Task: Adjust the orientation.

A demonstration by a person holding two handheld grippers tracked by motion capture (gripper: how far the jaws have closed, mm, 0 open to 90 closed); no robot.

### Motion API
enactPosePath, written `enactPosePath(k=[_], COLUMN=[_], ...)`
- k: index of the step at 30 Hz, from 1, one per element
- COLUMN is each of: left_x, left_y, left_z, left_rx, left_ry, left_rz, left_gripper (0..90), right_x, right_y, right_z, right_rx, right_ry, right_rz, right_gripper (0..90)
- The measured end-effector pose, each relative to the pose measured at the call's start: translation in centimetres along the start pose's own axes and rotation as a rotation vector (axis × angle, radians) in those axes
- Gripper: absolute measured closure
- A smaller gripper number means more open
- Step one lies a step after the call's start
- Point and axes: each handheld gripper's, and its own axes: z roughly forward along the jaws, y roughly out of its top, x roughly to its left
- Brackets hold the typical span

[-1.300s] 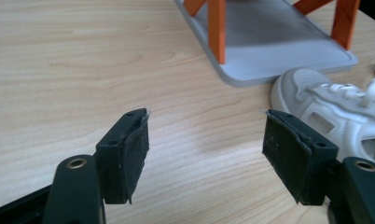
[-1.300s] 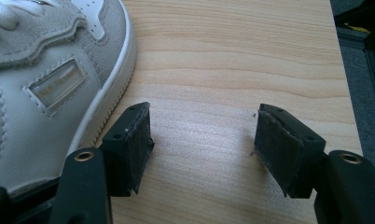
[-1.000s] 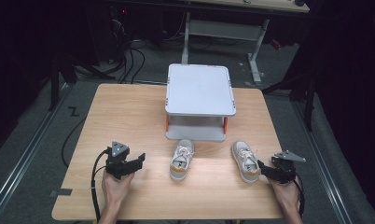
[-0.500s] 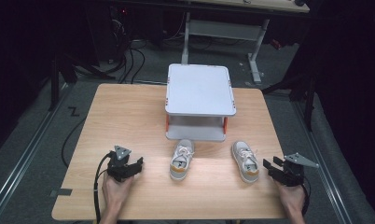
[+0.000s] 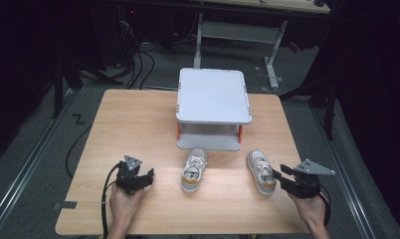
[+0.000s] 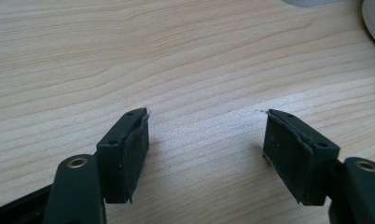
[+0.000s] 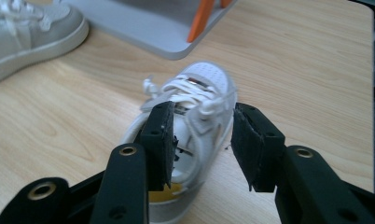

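Note:
Two small grey-and-white shoes lie on the wooden table (image 5: 138,124) in front of a grey two-level stand (image 5: 213,94). The left shoe (image 5: 193,169) sits near the middle; the right shoe (image 5: 261,172) lies beside my right gripper (image 5: 278,175). In the right gripper view my right gripper (image 7: 204,106) is open, its jaws just behind the heel of the right shoe (image 7: 209,77) and not closed on it. My left gripper (image 5: 147,175) rests low at the front left, apart from the shoes. In the left gripper view my left gripper (image 6: 206,113) is open over bare wood.
The stand's lower shelf (image 7: 143,23) and an orange leg (image 7: 202,18) rise just beyond the right shoe, with the other shoe (image 7: 27,28) to the left. A shoe's edge (image 6: 374,18) shows at the top right of the left gripper view. Dark floor and cables surround the table.
Both grippers shifted only slightly. The left one slid a little toward the near edge; the right one backed off a bit, then came back beside the right shoe.

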Motion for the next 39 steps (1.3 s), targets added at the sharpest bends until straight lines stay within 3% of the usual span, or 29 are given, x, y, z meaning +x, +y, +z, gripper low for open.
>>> enactPosePath(k=[4, 6, 11, 15, 26, 39], left_x=[0.0, 0.0, 0.0, 0.0, 0.1, 0.3], left_y=[0.0, 0.0, 0.0, 0.0, 0.1, 0.1], left_z=[0.0, 0.0, 0.0, 0.0, 0.1, 0.1], left_rx=[0.000, 0.001, 0.000, -0.001, -0.001, -0.006], left_ry=[-0.001, -0.002, -0.003, -0.004, -0.010, -0.018], left_rz=[-0.002, -0.001, -0.003, -0.003, -0.004, -0.013], left_gripper=[31.2, 31.2, 31.5, 31.6, 31.6, 31.7], right_x=[0.3, 0.1, -0.3, -0.7, 0.3, 0.6], right_y=[0.5, 0.8, 0.9, 0.9, 1.5, 1.9], right_z=[1.3, 2.6, 3.7, 3.8, 3.6, 3.5], right_rx=[0.045, 0.091, 0.140, 0.144, 0.168, 0.173], right_ry=[0.020, 0.000, -0.003, 0.024, -0.063, -0.114], right_rz=[-0.019, -0.024, -0.019, 0.002, -0.046, -0.066], right_gripper=[58.3, 58.5, 61.1, 67.6, 76.5, 80.4])
